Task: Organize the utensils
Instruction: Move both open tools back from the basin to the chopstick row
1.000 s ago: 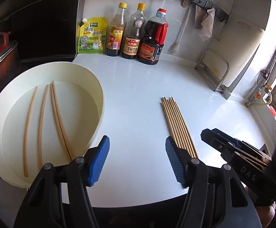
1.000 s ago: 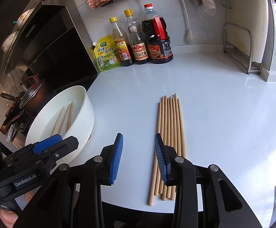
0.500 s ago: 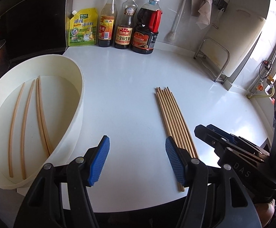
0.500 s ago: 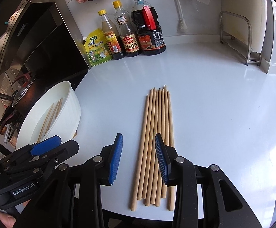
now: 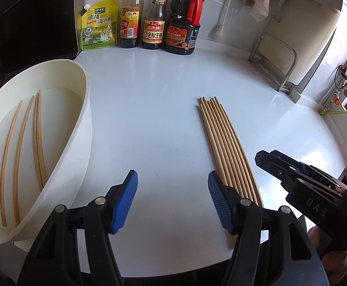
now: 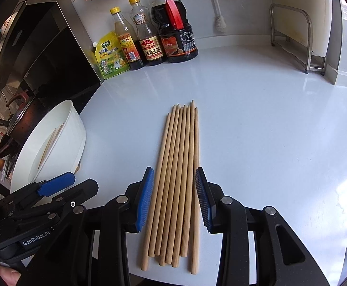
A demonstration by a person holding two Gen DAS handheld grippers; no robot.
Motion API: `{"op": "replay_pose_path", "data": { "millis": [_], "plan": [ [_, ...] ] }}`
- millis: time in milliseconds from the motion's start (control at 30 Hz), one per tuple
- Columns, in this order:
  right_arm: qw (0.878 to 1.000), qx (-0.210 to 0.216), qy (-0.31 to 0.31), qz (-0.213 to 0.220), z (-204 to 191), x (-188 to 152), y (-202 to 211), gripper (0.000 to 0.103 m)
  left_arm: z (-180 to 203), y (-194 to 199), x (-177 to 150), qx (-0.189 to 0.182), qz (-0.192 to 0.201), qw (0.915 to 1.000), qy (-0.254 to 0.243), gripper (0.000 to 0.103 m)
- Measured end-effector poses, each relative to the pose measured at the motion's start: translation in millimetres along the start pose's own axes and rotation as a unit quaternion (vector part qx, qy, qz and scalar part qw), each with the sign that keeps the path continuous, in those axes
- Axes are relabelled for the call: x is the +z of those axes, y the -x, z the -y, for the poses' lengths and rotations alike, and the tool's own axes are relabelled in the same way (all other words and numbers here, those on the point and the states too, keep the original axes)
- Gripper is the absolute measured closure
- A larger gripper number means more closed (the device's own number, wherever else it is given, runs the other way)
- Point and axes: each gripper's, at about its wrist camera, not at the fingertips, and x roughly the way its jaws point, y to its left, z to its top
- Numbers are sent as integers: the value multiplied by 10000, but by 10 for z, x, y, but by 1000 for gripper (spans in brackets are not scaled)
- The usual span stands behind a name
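Several wooden chopsticks lie side by side in a row on the white counter; they also show in the left wrist view. My right gripper is open, its blue pads on either side of the row's near half, low over the counter. A white basin at the left holds several more chopsticks; it also shows in the right wrist view. My left gripper is open and empty between the basin and the row.
Three sauce bottles and a green seasoning pouch stand along the back wall. A metal rack with a cutting board stands at the back right. A stove with a dark pot lies left of the basin.
My right gripper has moved right and forward, so its open fingers now straddle the chopstick row. My left gripper has shifted forward and right, staying open.
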Motion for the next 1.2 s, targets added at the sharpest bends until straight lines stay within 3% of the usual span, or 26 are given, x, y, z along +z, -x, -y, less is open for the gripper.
{"op": "replay_pose_path", "data": {
  "millis": [433,667,1200],
  "plan": [
    [9999,-16,-70,-81,174,-25,-82,68,-12,-166,10,146,-119,9998,113,43],
    [9991,-397,55,-130,232,-57,-136,68,63,-218,-3,88,-125,9998,142,43],
    [9963,-646,445,-341,201,-144,-272,68,184,-308,-45,68,-204,9996,163,43]
  ]
}}
